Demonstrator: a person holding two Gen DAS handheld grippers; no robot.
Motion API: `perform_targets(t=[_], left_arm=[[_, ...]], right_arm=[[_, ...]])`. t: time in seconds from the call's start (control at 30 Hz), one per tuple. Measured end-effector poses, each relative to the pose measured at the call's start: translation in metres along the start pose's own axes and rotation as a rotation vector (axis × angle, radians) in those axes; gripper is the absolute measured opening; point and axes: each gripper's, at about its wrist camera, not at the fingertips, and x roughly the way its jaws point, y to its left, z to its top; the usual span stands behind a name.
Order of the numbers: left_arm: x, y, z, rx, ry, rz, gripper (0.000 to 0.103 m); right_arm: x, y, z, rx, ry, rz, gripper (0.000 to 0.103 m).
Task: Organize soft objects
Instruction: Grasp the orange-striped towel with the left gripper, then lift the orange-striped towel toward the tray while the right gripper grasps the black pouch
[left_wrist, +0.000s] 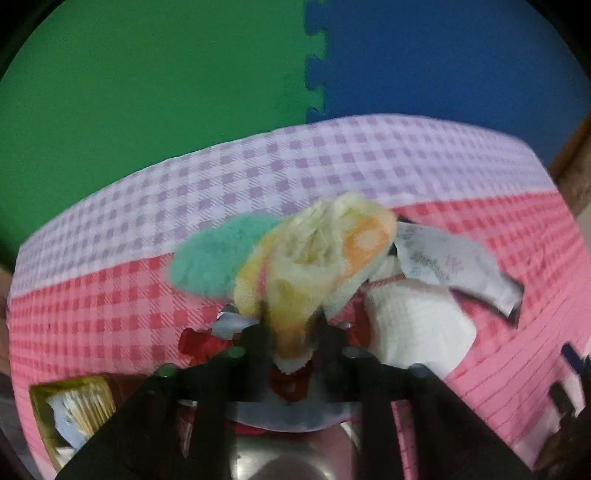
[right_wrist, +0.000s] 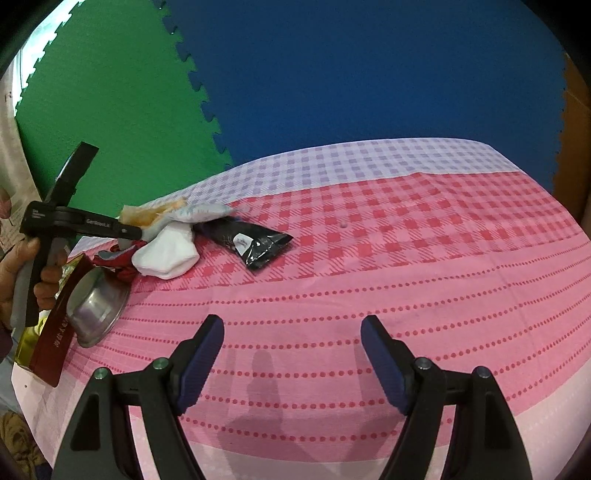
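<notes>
In the left wrist view, the left claw (left_wrist: 291, 343) is clenching a bunched yellow and orange cloth (left_wrist: 306, 266) between its black fingers, low in the middle of the frame. The picture is blurred. A teal fuzzy piece (left_wrist: 214, 254) is sticking out to the left of the cloth, touching it, though whether the two are one thing I cannot tell. Just right of the cloth a white sock (left_wrist: 417, 325) is lying on the pink checked tablecloth (left_wrist: 92, 314) that covers the worktop, and a pale printed packet (left_wrist: 454, 266) is lying above it, overlapping its upper edge. Red fabric (left_wrist: 199, 341) is showing beside the left finger, and the rim of a metal bowl (left_wrist: 295, 458) is filling the bottom centre. A yellow box (left_wrist: 74, 410) is sitting at the lower left.

In the right wrist view, the right claw (right_wrist: 291, 365) is standing released, its blue-padded fingers (right_wrist: 201, 358) spread wide above bare tablecloth with nothing between them. At the left edge a hand (right_wrist: 22, 273) is gripping the handle of the other claw, whose tip is reaching into the pile of soft things at the middle left. There the white sock (right_wrist: 166, 254) is lying in front, and the orange cloth (right_wrist: 151, 214) is sitting behind it at the claw's tip. A black pouch (right_wrist: 255, 243) is lying just right of the pile. The metal bowl (right_wrist: 96, 306) is tilting on its side at the left, beside a dark red booklet (right_wrist: 55, 339).
</notes>
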Motion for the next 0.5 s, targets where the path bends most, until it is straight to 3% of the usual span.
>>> perform_targets(t=[0.23, 0.4, 0.5], left_arm=[[-0.030, 0.002, -0.011, -0.118, -0.108, -0.039, 0.015], [-0.085, 0.003, -0.035, -0.202, -0.224, -0.062, 0.015], [-0.121, 0.007, -0.058, -0.238, -0.279, -0.062, 0.015]], right_arm=[[0.003, -0.002, 0.001, 0.010, 0.012, 0.014, 0.079], [0.000, -0.004, 0.001, 0.014, -0.006, 0.038, 0.079], [-0.005, -0.003, 0.001, -0.008, -0.011, 0.097, 0.079]])
